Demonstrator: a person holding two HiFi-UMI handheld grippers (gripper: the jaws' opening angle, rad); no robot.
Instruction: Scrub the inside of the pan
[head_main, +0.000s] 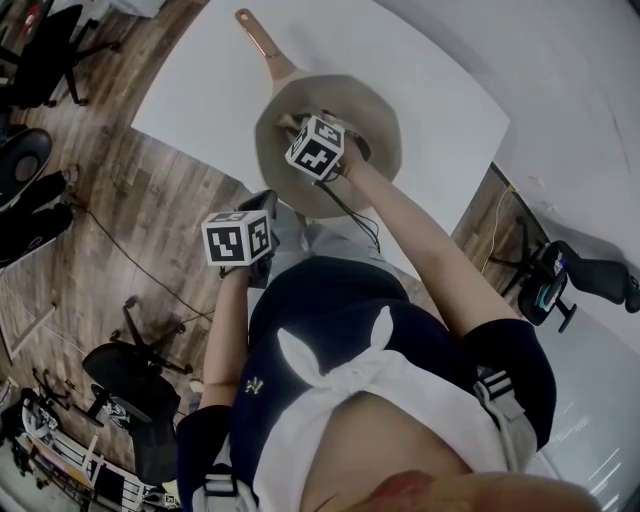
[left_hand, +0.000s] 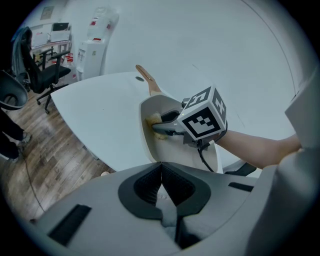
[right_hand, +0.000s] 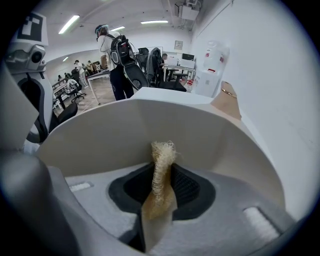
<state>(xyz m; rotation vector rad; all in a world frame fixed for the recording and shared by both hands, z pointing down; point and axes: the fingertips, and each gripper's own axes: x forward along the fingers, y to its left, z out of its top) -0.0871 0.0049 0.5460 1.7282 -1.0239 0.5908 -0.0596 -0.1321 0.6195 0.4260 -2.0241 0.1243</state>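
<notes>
Your right gripper (right_hand: 162, 189) has its jaws clamped on a scrubbing pad (right_hand: 161, 172), a soft, fibrous strip that stands up between them with a frayed tip. It looks as though it will flex and fold under pressure, so press with the pad's flat side if you can rather than its tip. The pad is down inside the pan (head_main: 372, 120), against the pale inner wall. The pan sits on the white desk (head_main: 200, 90), near the edge on your side, with its copper-coloured handle (head_main: 262, 42) pointing away from you. It is stiff and probably fairly light, and its smooth lining looks slippery. Nothing is bracing it, so hard strokes could push it across the desk. The handle is the natural place to steady it. Your left gripper (left_hand: 160, 172) has its jaws together with nothing between them, and it hangs off the desk beside your body, apart from the pan. The desk is bare and glossy, so it offers little grip. Around it you have a wood floor (head_main: 120, 220), office chairs (head_main: 130, 380) and, further back, a person with a backpack (right_hand: 117, 55).
</notes>
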